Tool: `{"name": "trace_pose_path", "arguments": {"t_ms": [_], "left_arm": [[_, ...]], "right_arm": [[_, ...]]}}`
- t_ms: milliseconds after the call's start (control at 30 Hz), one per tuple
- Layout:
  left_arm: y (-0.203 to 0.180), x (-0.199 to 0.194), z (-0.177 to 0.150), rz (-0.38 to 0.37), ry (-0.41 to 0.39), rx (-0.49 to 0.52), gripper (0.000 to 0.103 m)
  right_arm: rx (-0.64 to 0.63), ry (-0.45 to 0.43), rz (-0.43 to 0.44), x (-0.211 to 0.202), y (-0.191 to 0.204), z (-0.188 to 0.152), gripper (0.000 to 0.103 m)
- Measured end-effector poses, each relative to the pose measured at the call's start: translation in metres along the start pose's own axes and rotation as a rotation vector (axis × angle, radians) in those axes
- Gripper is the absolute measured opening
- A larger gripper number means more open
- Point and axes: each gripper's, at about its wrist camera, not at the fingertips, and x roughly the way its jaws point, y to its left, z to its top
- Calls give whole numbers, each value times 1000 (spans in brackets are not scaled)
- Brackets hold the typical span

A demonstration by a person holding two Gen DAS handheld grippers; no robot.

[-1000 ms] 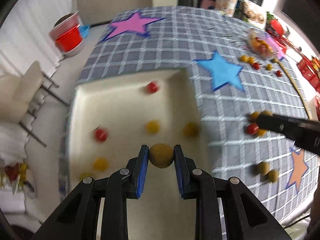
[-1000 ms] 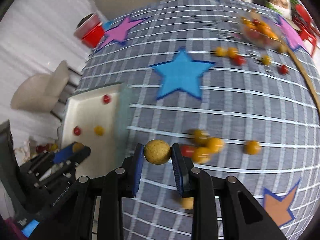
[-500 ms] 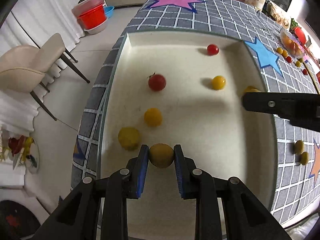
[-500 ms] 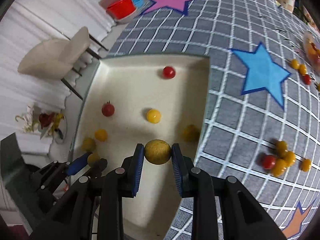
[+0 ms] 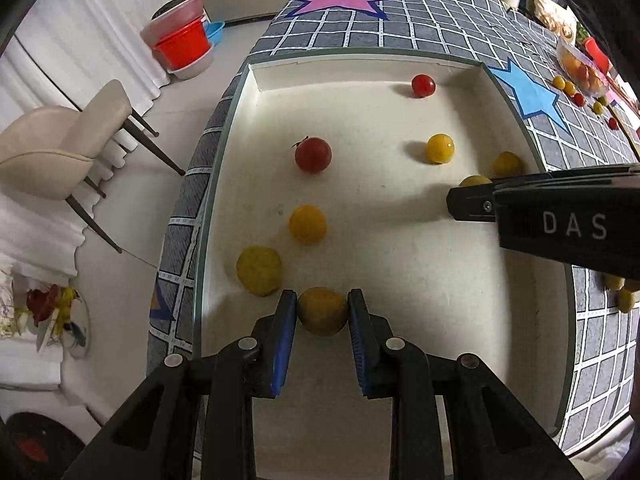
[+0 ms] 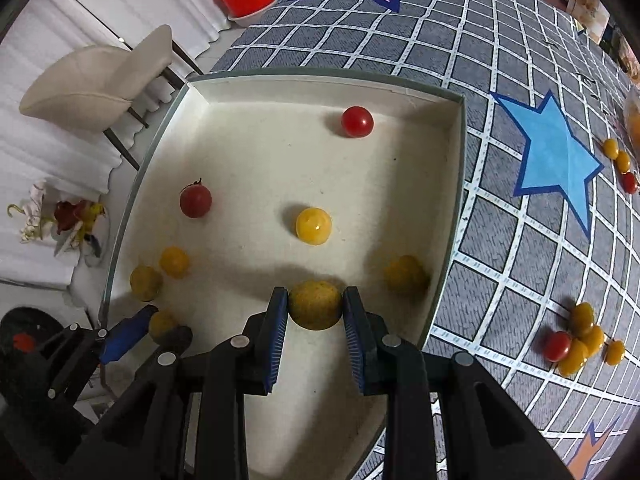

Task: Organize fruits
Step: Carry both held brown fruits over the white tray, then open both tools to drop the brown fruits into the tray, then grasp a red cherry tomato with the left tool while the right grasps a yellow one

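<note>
A white tray (image 5: 400,256) (image 6: 256,152) lies at the table's left end and holds several red and yellow cherry tomatoes. My left gripper (image 5: 322,312) is shut on a yellow tomato (image 5: 322,311) low over the tray's near left corner, beside another yellow one (image 5: 259,270). My right gripper (image 6: 315,306) is shut on a yellow tomato (image 6: 315,305) over the tray's near right part. The right gripper also shows in the left wrist view (image 5: 472,200), and the left gripper in the right wrist view (image 6: 156,326).
Loose tomatoes lie in a cluster on the checked cloth right of the tray (image 6: 576,338) and farther back near a clear container (image 5: 580,66). A beige chair (image 5: 60,144) and red tubs (image 5: 182,48) stand on the floor left of the table.
Both grippers moved left from over the cloth to over the tray and came lower, each still holding its yellow tomato.
</note>
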Motion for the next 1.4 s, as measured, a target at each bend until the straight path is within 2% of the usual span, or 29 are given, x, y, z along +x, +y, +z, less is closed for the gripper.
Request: {"name": "trace_pose_path", "arguments": {"t_ms": [33,67,100,133,200,267,300,367,433,633,867,1000,1167,1267,1400], "left_arm": [[0,0,0,6,-1,3,45],[0,-2,0,10,-4,3,72],[1,-5,-1,15,-17,-2,77],[2,-8,-2,23,-37,-6,77],[2,-6,-1,17,-18,4,77],[2,-5,-2,7,3,-1,77],[3,-6,-3,0,4,-4,77],[5,-7,-2,-3,6,0,77],[4,-9,-2,-2,5,9,77],[0,-13,4,3,6,45,77],[-23,-30,26,-21,-42,110,77],[-52,-43,43,-64,-93,165,77],[-99,-58,66,-144,-140,253,77],[-131,-59,75,-184,-149,311,77],[-169,-48,77,-193,-138,389,77]], "right_arm": [[-1,0,0,0,1,0,31],[0,0,1,0,1,0,31],[1,1,2,0,1,0,31],[0,2,2,2,5,1,31],[0,4,4,3,7,2,33],[1,4,11,3,9,2,49],[0,6,8,4,11,3,65],[1,-1,21,1,11,6,68],[3,-12,23,-3,12,7,78],[25,-68,42,-29,6,10,79],[143,-133,-11,-69,-50,-10,79],[241,-156,-84,-91,-95,-35,79],[375,-144,-172,-106,-160,-71,79],[428,-131,-194,-109,-188,-83,79],[456,-114,-199,-106,-214,-96,79]]}}
